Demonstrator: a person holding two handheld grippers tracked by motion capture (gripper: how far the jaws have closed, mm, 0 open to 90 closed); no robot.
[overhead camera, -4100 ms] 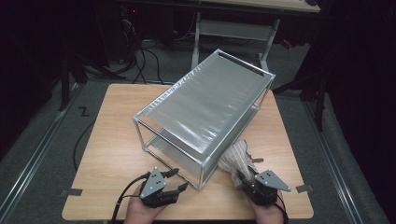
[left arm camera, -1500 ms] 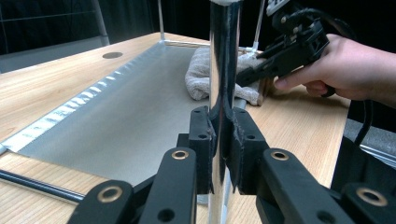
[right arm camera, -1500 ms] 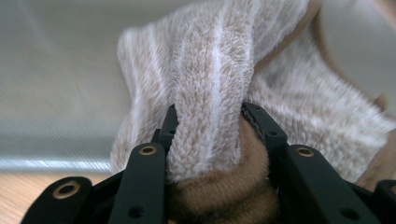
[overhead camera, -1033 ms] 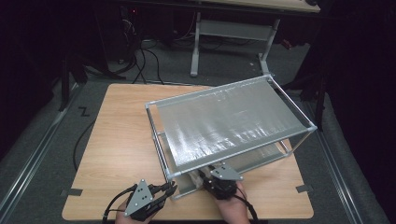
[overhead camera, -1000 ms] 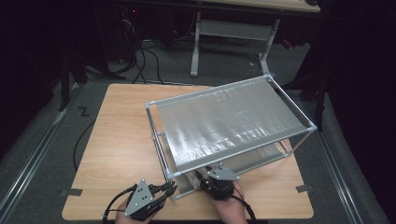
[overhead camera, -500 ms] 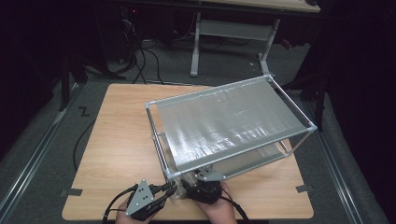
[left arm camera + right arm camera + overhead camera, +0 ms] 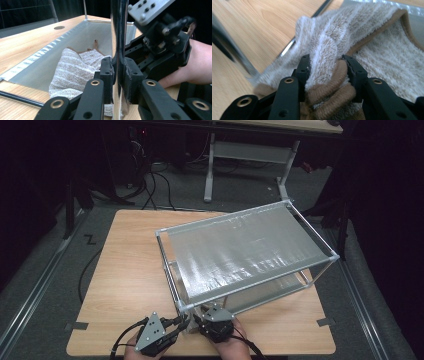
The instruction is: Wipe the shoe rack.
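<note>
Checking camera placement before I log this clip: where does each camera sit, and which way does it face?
High view: above the near edge, looking forward and down on the table and metal rack; both hands hold tools.
Left gripper view: along the left tool, clamped on the rack's chrome post; the other hand shows.
Right gripper view: along the right tool, gripping the striped towel.
Both gripper views share the towel.

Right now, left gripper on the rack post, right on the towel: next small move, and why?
Probably draw the right gripper back toward the person, pulling the striped towel out from the rack's lower shelf. Its jaws have just been closing and now pinch a bunched fold of towel, while the left gripper is clamped on the chrome corner post, which should steady the rack.
</note>
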